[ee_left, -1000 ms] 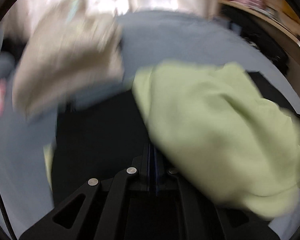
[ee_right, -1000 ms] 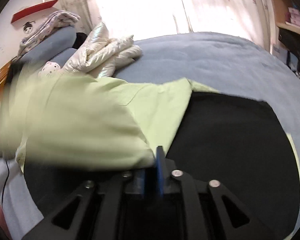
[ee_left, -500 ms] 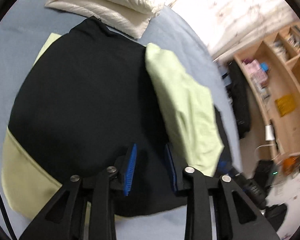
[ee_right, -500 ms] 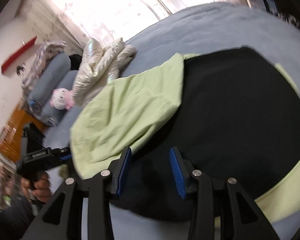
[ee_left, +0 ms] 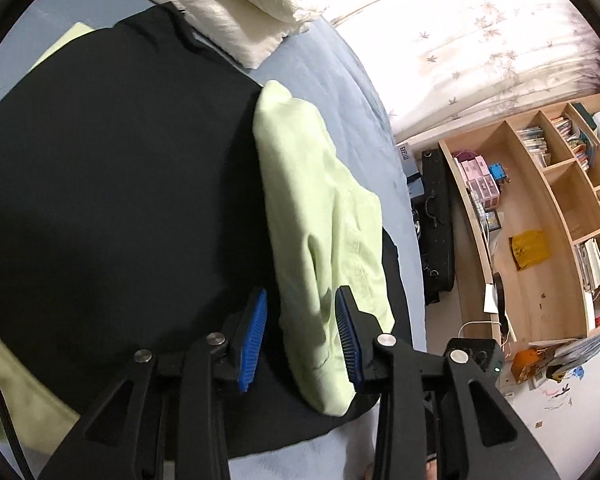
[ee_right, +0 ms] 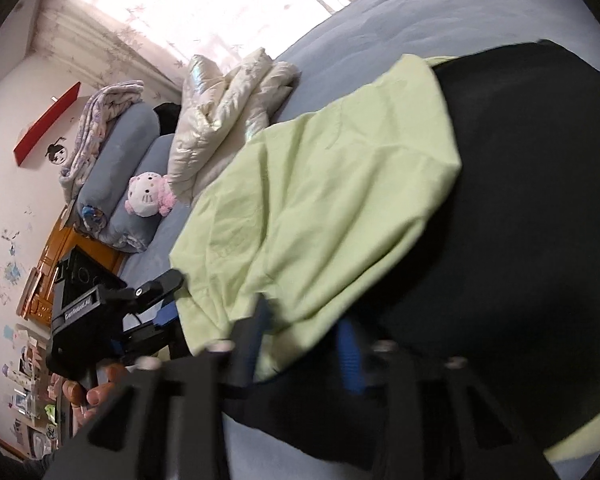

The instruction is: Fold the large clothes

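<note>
Two colours on one garment: black body [ee_left: 112, 184] spread flat on the blue-grey bed [ee_left: 340, 92], pale green sleeve [ee_left: 320, 216] folded across it. In the left wrist view the sleeve's long axis runs from its far tip near the white puffer jacket [ee_left: 228, 4] down toward the camera, cuff end nearest the fingers; it lies along the black panel's right edge. A green strip of the same garment [ee_left: 16, 380] shows at lower left under the black. Left gripper [ee_left: 300, 336]: jaws part open, just been closing a little, blue pads either side of the sleeve's near end, the right pad at the cloth, the left pad with a gap to it; no pinch that I can see. In the right wrist view the same sleeve [ee_right: 332, 200] runs diagonally from upper right to lower left, its lower end bunched at the right gripper [ee_right: 304, 344]. Right jaws have just been closing, green cloth between them, but the frame is motion-blurred there, so can't tell if the pads press on it. The left gripper [ee_right: 156, 304] shows at that view's left, held in a hand [ee_right: 96, 392], its tip at the sleeve edge. Containers: open wooden shelf unit [ee_left: 540, 200] past the bed, compartments hold books, small pink and blue boxes, a yellow item. Rolled bedding [ee_right: 120, 168] and a pink plush toy [ee_right: 148, 196] at the head of the bed.
</note>
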Action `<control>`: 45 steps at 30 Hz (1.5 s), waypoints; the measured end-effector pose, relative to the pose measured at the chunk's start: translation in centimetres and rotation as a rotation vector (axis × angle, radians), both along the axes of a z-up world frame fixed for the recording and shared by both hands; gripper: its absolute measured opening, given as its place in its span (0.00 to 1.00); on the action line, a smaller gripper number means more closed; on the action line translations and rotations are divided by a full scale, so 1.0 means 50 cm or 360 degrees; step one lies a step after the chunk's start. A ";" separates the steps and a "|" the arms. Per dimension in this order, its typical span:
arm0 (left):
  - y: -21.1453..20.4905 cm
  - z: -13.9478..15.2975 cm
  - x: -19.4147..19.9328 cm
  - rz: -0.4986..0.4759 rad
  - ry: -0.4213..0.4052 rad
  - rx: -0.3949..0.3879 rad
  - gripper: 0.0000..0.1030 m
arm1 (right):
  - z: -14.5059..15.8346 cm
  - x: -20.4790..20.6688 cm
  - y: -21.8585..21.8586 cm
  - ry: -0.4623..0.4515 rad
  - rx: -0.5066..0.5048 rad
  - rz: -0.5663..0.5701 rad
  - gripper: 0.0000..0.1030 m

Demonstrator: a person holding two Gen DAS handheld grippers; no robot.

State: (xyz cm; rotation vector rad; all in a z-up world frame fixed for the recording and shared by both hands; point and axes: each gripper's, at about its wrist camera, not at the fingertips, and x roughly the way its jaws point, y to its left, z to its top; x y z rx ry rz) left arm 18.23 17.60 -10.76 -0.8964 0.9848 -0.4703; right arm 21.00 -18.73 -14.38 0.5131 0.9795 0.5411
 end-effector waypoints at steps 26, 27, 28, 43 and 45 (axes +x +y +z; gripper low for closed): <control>-0.115 0.133 -0.074 0.0090 -0.0159 0.0815 0.17 | 0.113 -0.069 -0.059 -0.0211 -0.0442 -0.0227 0.21; -0.111 0.135 -0.069 0.0099 -0.0165 0.0804 0.17 | 0.115 -0.058 -0.049 -0.0203 -0.0412 -0.0210 0.22; -0.120 0.138 -0.055 0.0107 -0.0173 0.0797 0.17 | 0.114 -0.043 -0.039 -0.0201 -0.0387 -0.0196 0.22; -0.186 0.010 0.095 0.0123 -0.0068 0.0954 0.11 | 0.008 0.162 -0.006 -0.0110 -0.0503 -0.0223 0.19; -0.153 0.003 0.094 0.0154 -0.0066 0.0900 0.07 | 0.013 0.157 -0.048 -0.0149 -0.0638 -0.0351 0.20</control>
